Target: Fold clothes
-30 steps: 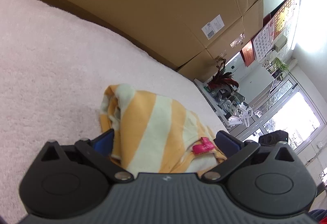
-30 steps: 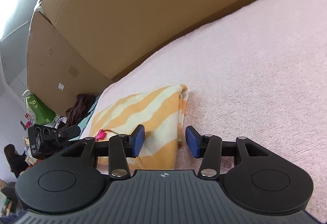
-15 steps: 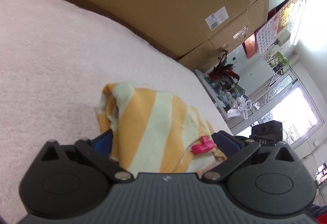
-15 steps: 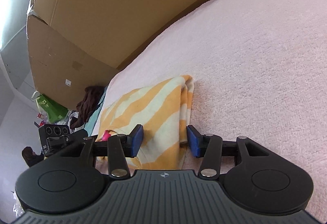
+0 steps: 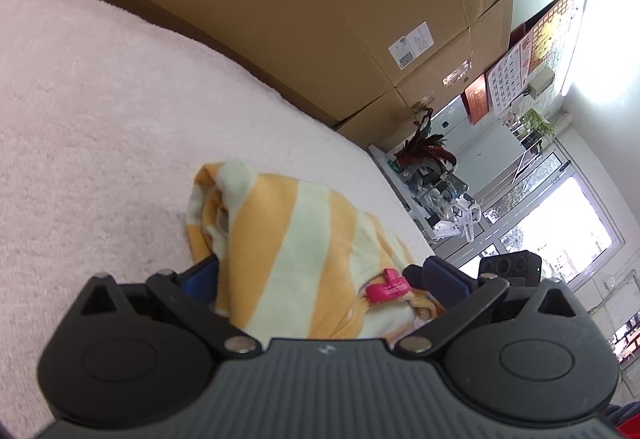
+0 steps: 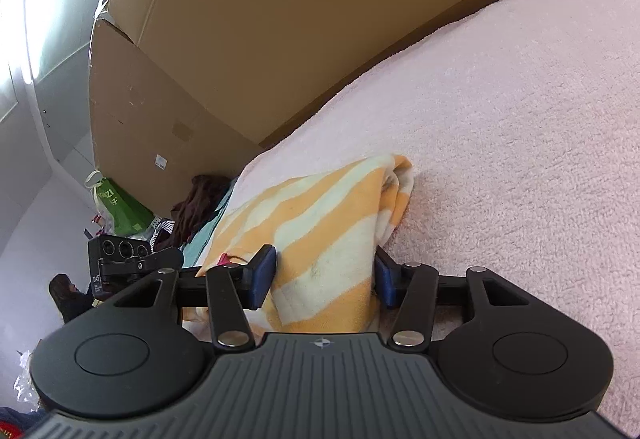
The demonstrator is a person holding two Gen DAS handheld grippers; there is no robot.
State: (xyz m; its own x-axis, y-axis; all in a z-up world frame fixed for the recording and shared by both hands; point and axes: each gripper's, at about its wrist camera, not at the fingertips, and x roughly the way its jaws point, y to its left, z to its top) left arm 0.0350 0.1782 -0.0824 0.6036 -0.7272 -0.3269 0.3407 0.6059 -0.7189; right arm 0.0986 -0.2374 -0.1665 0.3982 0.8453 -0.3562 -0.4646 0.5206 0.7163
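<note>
Right claw [image 6: 324, 275] is clamped on the striped shirt [image 6: 328, 207]. Its blue pads have just been closing in a bit, and the folded yellow-and-cream bundle is squeezed between them at the bottom middle of the right wrist view. The fold bulges up out of the jaws and runs toward the centre of the frame, where its far corner sits on the pink fuzzy blanket [image 6: 520, 119].

Left claw [image 5: 320, 275] is spread a lot wider. The same shirt fills the whole gap and hangs over the left-side pad, so I honestly can't make out whether it's pinching or just cradling the fabric. A little pink tag [image 5: 386, 289] sticks out of the cloth just beside the right-side pad.

Further out, the blanket takes up the left half of the left wrist view and the right half of the other one. Big cardboard boxes [image 6: 280, 19] wall off the top of both views. At the middle left of the right wrist view there's a dark pile of clothes [image 6: 196, 207] and a green bag [image 6: 120, 207].
</note>
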